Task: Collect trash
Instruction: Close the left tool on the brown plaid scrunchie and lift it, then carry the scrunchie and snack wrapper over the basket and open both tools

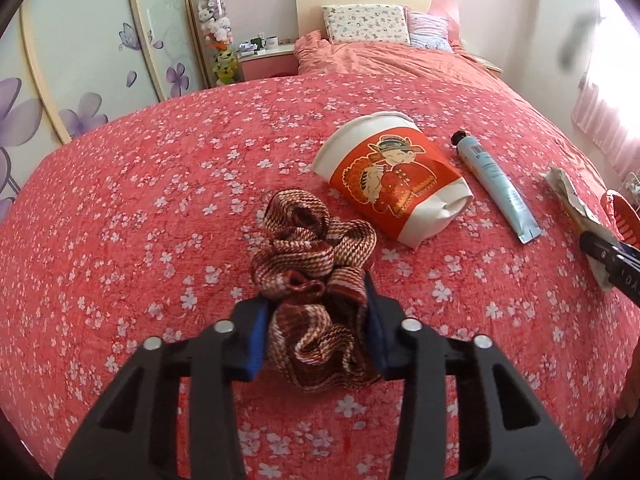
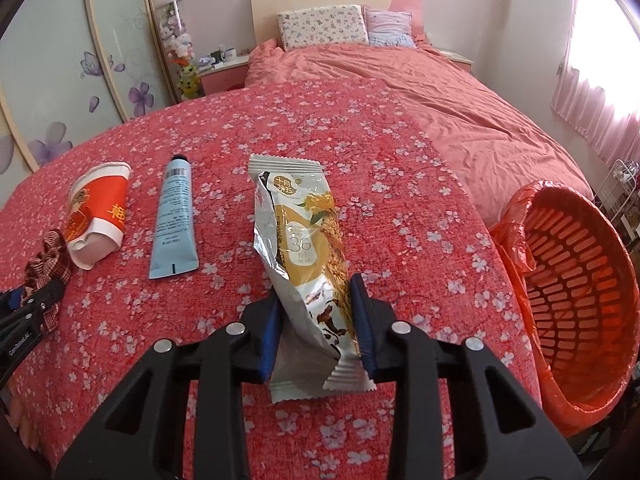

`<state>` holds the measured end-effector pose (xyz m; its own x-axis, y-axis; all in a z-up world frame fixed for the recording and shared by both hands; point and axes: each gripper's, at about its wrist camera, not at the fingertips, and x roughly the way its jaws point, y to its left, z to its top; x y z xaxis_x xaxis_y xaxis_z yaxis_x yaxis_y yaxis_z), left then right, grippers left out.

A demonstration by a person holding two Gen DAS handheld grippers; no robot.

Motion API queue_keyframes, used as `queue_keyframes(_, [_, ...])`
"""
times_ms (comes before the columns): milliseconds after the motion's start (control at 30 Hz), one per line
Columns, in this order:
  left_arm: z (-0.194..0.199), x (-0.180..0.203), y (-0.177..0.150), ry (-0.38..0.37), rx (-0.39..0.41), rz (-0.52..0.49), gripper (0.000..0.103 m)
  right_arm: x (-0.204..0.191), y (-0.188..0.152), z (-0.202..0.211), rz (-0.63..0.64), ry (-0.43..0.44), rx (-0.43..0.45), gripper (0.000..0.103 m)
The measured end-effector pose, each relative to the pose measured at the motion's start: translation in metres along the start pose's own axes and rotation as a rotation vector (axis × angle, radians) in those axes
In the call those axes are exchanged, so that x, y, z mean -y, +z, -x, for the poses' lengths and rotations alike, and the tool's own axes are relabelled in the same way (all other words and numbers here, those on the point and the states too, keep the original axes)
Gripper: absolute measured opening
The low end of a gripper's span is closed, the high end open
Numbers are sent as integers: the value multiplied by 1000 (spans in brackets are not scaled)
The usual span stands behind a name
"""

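On the red flowered bedspread [image 1: 140, 184] lies a brown-and-white striped scrunchie [image 1: 304, 236]. My left gripper [image 1: 314, 292] is shut on its near part, the blue pads pressing both sides. A silver-and-gold snack wrapper [image 2: 304, 224], torn open along one side, lies lengthwise on the bed. My right gripper [image 2: 316, 290] is shut on its near end. A crushed red-and-white paper cup [image 1: 388, 176] lies on its side beyond the scrunchie. A pale blue tube [image 1: 494, 184] with a black cap rests between the cup and the wrapper.
An orange slotted waste basket [image 2: 576, 280] lined with an orange bag stands tilted off the bed's right edge. A pink duvet [image 2: 460, 120] and two pillows [image 2: 324, 28] fill the far end. A wardrobe with purple flowers [image 1: 80, 80] runs along the left.
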<state>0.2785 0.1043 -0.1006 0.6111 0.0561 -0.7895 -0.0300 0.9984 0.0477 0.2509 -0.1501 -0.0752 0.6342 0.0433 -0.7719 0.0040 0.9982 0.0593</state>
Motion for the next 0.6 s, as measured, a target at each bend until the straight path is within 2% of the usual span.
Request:
queue_keyframes(367, [42, 0, 2, -15, 63, 8, 36, 5, -2, 36, -13, 3, 75, 30])
queue_keyframes(600, [74, 7, 11, -68, 108, 22, 36, 17, -3, 65, -16, 9, 128, 30])
